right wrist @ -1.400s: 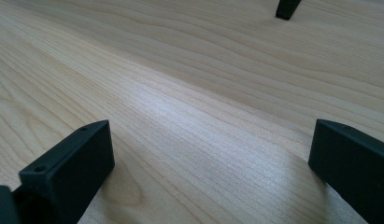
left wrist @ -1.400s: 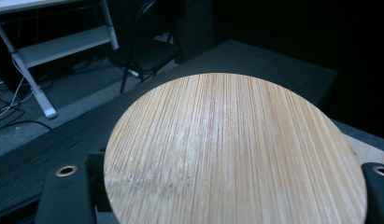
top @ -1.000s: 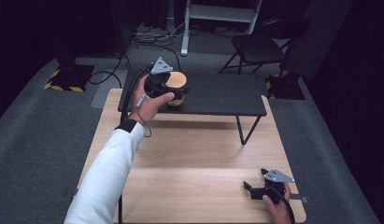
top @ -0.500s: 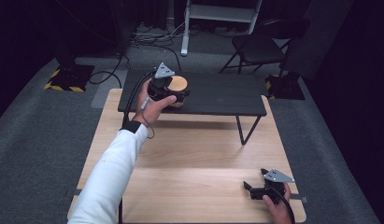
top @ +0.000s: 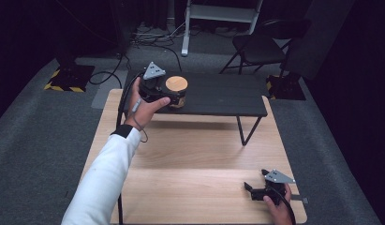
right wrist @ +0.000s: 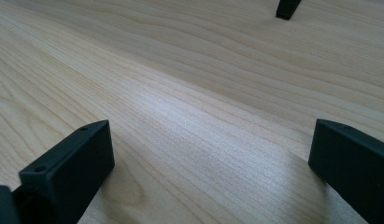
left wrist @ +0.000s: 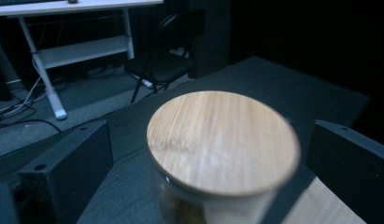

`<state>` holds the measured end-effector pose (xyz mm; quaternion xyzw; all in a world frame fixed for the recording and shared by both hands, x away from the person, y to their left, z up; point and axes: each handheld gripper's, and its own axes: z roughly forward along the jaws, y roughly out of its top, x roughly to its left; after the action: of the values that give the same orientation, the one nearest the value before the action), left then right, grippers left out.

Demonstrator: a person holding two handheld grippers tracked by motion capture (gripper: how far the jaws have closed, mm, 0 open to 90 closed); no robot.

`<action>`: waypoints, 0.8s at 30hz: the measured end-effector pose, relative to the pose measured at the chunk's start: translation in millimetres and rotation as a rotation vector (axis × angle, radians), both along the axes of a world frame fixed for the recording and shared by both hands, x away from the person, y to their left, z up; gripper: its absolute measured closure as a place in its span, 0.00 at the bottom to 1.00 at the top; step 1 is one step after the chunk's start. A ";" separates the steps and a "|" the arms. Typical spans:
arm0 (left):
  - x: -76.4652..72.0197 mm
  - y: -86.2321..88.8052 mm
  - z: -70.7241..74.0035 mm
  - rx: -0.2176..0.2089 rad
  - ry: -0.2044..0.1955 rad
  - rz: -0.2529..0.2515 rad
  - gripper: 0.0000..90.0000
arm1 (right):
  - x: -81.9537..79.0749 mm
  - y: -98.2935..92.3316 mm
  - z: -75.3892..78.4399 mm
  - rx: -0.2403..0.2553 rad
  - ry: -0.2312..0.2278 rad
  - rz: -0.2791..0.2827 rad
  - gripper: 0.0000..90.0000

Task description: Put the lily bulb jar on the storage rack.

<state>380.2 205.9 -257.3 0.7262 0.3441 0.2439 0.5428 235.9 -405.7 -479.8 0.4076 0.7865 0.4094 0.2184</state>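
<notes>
A jar with a round wooden lid (top: 176, 84) stands at the front left of a low black table (top: 218, 96). My left gripper (top: 172, 96) reaches around it from the left, a hand on its body. In the left gripper view the lid (left wrist: 222, 140) sits between the two black jaws of my left gripper (left wrist: 208, 140), with a gap on each side. These jaws have just been opening and stand open. My right gripper (top: 248, 190) rests on the wooden table (top: 190, 154) near its front right corner. In its own view the right gripper (right wrist: 210, 149) is open with bare wood between the jaws.
The black table stands on thin legs (top: 244, 131) on the far part of the wooden table. Behind it on the grey floor are a black chair (top: 260, 47), a white frame (top: 218, 11) and cables (top: 148, 40). Dark drapes close the back.
The left gripper has drawn slightly left and back toward the person while the jar stays in the same spot on the black table. The right gripper has not moved.
</notes>
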 end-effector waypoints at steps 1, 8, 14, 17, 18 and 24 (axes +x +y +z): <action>-4.9 1.8 2.6 0.013 -0.005 -0.002 0.01 | 0.0 -0.1 -0.1 -0.001 -0.001 0.001 0.00; -40.8 9.8 -10.0 0.019 -0.050 0.014 0.00 | 0.1 -0.1 -0.1 -0.001 -0.001 0.001 0.00; -66.5 14.9 -33.7 0.002 -0.063 0.023 0.00 | 0.1 -0.2 0.0 -0.002 -0.001 0.001 0.00; -78.7 17.7 -47.4 0.001 -0.065 0.035 0.00 | 0.1 -0.2 0.0 -0.002 -0.001 0.001 0.00; -82.5 19.2 -52.8 -0.008 -0.063 0.038 0.00 | 0.1 -0.2 0.0 -0.002 -0.001 0.001 0.00; -106.2 22.5 -82.6 0.000 -0.066 0.058 0.00 | 0.1 -0.2 0.0 -0.002 -0.001 0.001 0.00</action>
<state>274.0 228.5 -339.9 0.7075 0.3471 0.2831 0.5467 236.0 -405.9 -479.8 0.4066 0.7870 0.4091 0.2189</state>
